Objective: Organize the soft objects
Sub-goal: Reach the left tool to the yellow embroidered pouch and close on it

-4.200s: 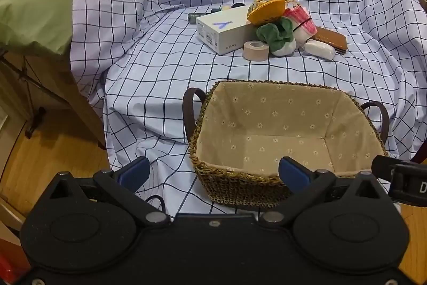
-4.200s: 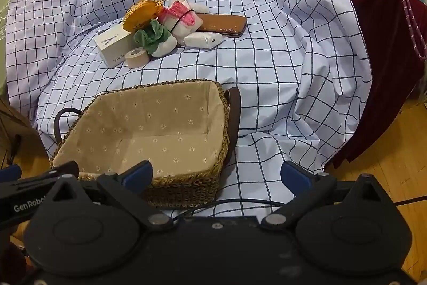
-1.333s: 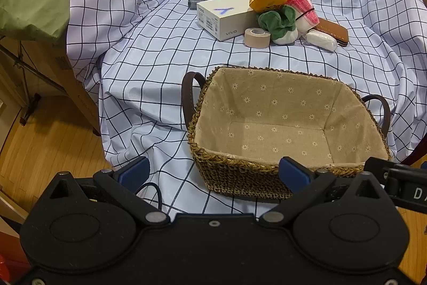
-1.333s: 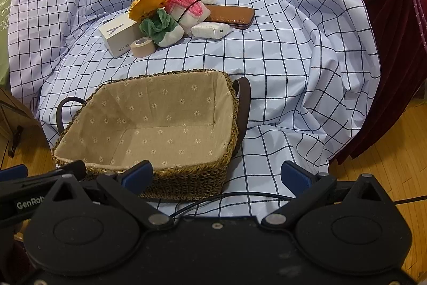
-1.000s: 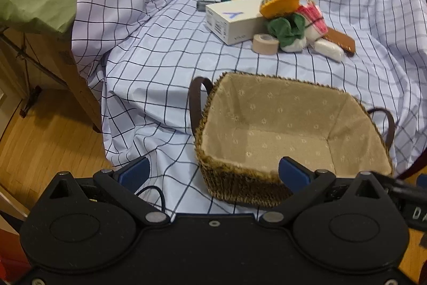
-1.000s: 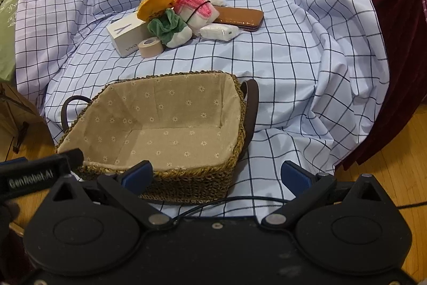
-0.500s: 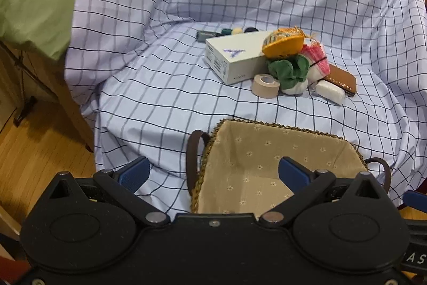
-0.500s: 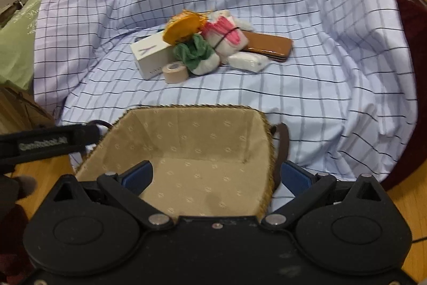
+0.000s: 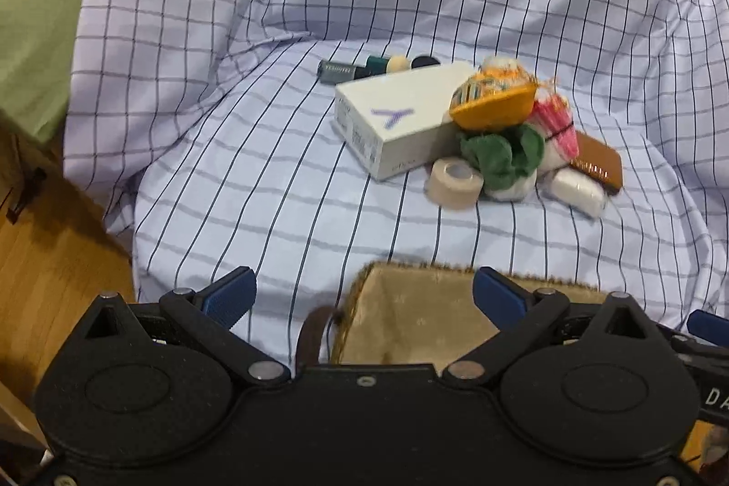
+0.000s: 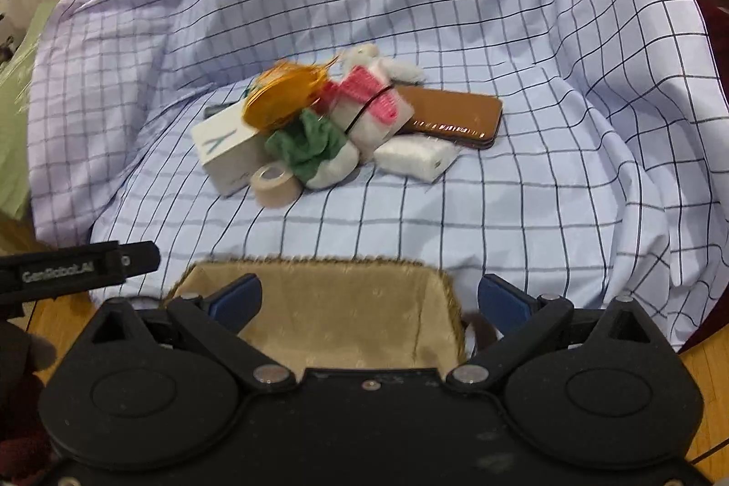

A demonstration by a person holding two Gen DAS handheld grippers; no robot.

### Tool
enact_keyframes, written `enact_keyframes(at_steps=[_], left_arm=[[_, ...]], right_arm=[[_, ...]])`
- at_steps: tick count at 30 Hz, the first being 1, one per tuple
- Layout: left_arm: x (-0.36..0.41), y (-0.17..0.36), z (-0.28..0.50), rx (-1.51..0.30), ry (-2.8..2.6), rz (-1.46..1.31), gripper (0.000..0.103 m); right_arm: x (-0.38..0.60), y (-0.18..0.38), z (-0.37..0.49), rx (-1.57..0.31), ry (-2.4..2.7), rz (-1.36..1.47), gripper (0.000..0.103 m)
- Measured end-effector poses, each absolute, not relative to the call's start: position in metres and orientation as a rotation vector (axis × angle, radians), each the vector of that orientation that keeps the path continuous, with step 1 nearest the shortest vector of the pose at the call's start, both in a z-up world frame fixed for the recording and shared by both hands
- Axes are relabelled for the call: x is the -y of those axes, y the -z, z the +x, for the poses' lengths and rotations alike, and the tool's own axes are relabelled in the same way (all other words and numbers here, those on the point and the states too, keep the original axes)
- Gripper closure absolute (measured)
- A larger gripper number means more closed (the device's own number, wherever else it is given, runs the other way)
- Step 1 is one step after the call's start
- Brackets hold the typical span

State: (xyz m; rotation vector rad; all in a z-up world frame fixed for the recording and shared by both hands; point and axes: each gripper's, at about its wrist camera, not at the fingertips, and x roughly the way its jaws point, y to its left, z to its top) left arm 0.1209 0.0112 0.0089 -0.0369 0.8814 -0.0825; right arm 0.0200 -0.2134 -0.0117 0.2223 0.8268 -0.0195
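Note:
A pile lies on the checked cloth: an orange pouch (image 9: 494, 105) (image 10: 283, 94), a green and white soft toy (image 9: 503, 160) (image 10: 314, 151), a pink and white soft toy (image 9: 553, 121) (image 10: 369, 103) and a white soft pack (image 9: 576, 190) (image 10: 417, 158). A wicker basket with beige lining (image 9: 433, 313) (image 10: 337, 304) sits near, partly hidden by both tools. My left gripper (image 9: 362, 294) and right gripper (image 10: 371, 299) are open and empty, above the basket's near side, well short of the pile.
A white box (image 9: 392, 121) (image 10: 225, 146), a tape roll (image 9: 451, 183) (image 10: 275, 183), a brown case (image 9: 599, 165) (image 10: 453, 115) and small tubes (image 9: 360, 69) lie by the pile. Green bedding (image 9: 32, 30) is at the left, wooden floor (image 9: 41, 272) below.
Both grippers have risen and moved forward over the basket toward the pile. The basket has dropped to the bottom of both views. The jaws stay open.

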Motion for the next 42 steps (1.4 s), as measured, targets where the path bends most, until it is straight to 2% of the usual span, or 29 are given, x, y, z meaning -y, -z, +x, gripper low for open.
enact_keyframes(at_steps=[23,36,40,42], left_arm=[[0.043,-0.032,0.251,-0.853,0.266,-0.145,0.004],[0.067,-0.005,0.298,-1.007,0.304,-0.245,0.004],[0.074,-0.003,0.297,-1.008,0.318,-0.239,0.015],[0.074,-0.004,0.298,-0.992,0.309,-0.226,0.026]], right_arm=[[0.230,0.030,0.085,-0.806,0.031,0.229,0.004],[0.243,0.041,0.093,-0.815,0.050,0.268,0.003],[0.247,0.043,0.095,-0.816,0.057,0.277,0.003],[0.247,0.044,0.096,-0.819,0.058,0.277,0.003]])
